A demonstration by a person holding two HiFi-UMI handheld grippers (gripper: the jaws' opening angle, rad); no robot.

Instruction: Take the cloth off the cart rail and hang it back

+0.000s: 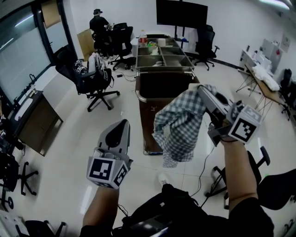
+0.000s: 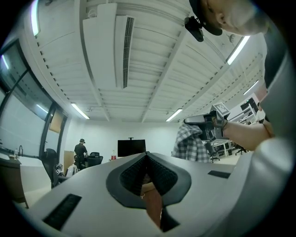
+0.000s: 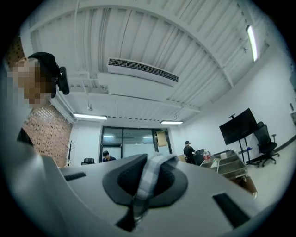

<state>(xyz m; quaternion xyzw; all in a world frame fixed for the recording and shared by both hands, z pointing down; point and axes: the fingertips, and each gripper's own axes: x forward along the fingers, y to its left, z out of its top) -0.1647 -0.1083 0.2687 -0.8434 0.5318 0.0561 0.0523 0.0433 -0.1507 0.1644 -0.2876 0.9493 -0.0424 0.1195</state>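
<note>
One cloth (image 1: pixel 180 125) hangs clamped in the right gripper (image 1: pixel 203 91); the left gripper (image 1: pixel 123 124) seems closed.

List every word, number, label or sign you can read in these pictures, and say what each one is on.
No text can be read in any view.
Left cube and right cube: black-and-white square patterns, no letters or digits.
Bottle on the cart: red label, too small to read.
Screen on the far wall: dark, shows nothing.
</note>
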